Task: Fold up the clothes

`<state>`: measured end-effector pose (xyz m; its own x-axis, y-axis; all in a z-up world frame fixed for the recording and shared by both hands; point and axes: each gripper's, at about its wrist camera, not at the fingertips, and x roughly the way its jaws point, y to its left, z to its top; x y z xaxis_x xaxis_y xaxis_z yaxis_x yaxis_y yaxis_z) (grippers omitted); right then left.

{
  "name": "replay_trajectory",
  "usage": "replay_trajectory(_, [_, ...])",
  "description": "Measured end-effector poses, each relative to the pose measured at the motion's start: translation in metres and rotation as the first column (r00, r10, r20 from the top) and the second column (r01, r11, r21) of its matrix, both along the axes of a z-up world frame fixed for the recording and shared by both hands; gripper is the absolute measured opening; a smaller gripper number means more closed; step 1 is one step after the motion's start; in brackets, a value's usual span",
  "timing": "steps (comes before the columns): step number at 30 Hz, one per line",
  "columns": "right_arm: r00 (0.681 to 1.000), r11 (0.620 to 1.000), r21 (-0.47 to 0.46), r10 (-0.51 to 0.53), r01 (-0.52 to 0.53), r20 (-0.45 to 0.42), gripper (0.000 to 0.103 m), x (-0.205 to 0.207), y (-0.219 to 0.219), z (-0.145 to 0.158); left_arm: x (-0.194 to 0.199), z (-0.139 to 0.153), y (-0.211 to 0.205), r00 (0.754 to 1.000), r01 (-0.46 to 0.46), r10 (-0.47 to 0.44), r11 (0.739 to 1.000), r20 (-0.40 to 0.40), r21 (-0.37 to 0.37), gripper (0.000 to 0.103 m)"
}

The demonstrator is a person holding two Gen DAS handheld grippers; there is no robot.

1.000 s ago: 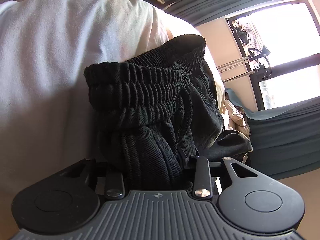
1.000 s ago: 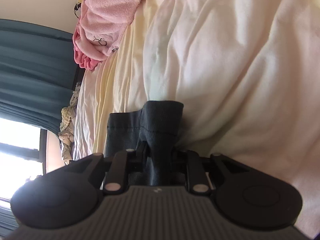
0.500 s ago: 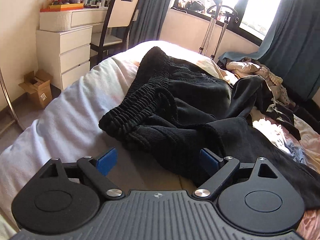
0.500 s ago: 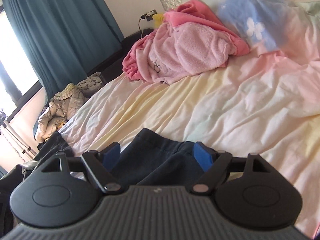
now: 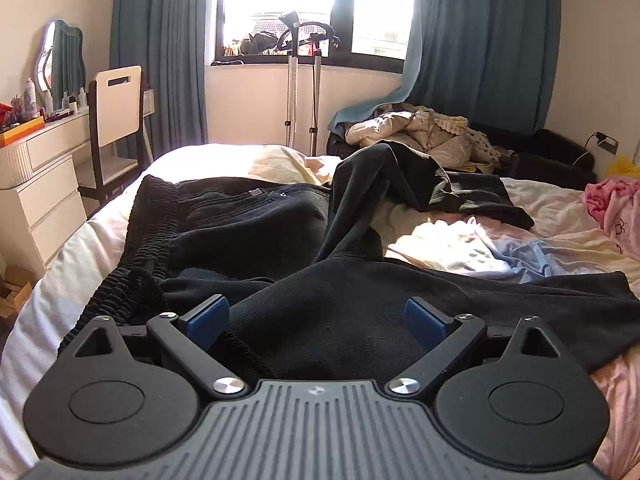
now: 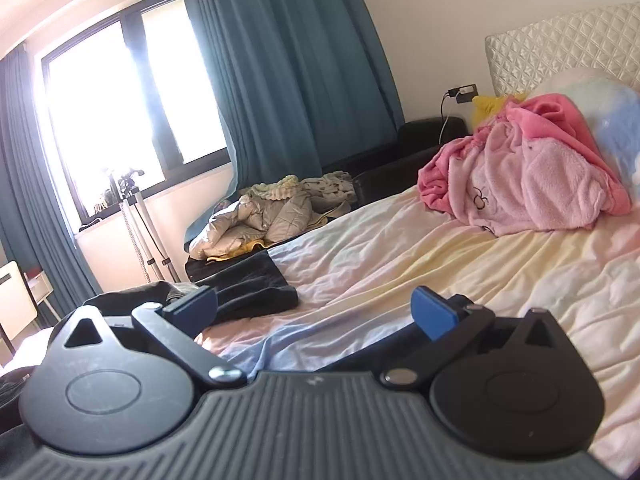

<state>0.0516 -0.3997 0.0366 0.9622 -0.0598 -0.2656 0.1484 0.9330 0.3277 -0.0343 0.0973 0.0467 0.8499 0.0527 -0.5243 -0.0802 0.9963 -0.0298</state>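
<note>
The black ribbed-waist trousers (image 5: 240,232) lie spread across the pale crumpled bed sheet (image 5: 560,232), their long axis running from the elasticated, gathered waistband (image 5: 152,236) at the left edge of the bed out to the right, where a leg panel (image 5: 500,304) of soft, matte fabric ends in a flat hem near the pink end of the sheet. The left gripper (image 5: 318,320) hangs just above the near fold of this garment with its blue pads wide apart; its jaws have just been opening, and the black cloth lies below and between them without either pad pressing on it. Farther off, a second heap of black clothing (image 5: 420,184) rises in loose peaks. In the right wrist view the right gripper (image 6: 316,308) also stands fully spread, its jaws having just been opening, with nothing between the blue pads but bare sheet (image 6: 400,264); a dark folded edge of cloth (image 6: 256,288) lies just beyond its left finger, to the far left. A fluffy pink fleece blanket (image 6: 532,184) is bunched at the far right by the quilted cream headboard (image 6: 560,48). A beige padded jacket (image 6: 256,220) lies crumpled at the far side of the bed, below the teal curtains (image 6: 288,80).
</note>
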Motion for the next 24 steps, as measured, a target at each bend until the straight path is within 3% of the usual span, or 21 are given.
replay_trajectory(10, [0.996,0.997,0.016,0.078,-0.077,-0.041,0.103,0.013,0.011,-0.018,0.037,-0.008,-0.067,1.000,0.021,-0.021,1.000,0.012,0.003,0.096])
replay_trajectory(17, [0.991,0.991,-0.022,0.130,-0.131,-0.043,0.103,0.011,0.032,-0.016,0.051,-0.010,-0.093,0.998,0.065,-0.066,0.997,0.022,0.027,0.097])
replay_trajectory(24, [0.988,0.988,-0.049,0.143,-0.146,-0.057,0.103,0.013,0.041,-0.021,0.064,-0.005,-0.107,0.999,0.049,-0.050,0.997,0.018,0.053,0.097])
